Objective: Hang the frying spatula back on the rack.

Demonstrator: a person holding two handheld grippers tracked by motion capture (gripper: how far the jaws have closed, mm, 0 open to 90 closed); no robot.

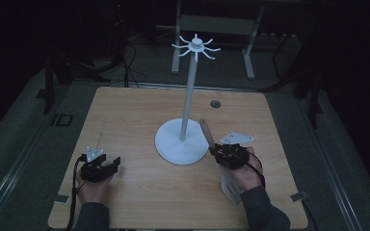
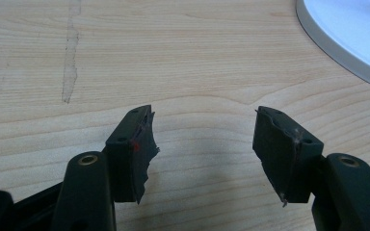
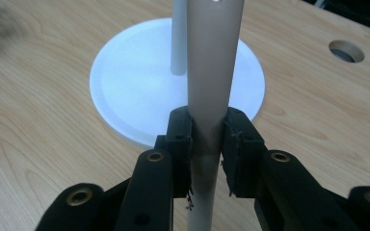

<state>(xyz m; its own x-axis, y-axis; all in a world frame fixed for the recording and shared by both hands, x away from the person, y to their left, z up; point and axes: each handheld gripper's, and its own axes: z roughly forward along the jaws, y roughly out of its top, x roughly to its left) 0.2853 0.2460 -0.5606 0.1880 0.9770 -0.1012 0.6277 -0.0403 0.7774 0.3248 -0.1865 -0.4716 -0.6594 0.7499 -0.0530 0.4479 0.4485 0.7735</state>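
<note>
Right hand-held gripper clamps a beige handle near the white stand; left hand-held gripper gapes wide over the worktop.

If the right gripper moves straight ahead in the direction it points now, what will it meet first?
Probably the round white base of the stand: in the right gripper view it lies just ahead of the right gripper, which is shut on a beige handle. The depth is hard to judge.
</note>
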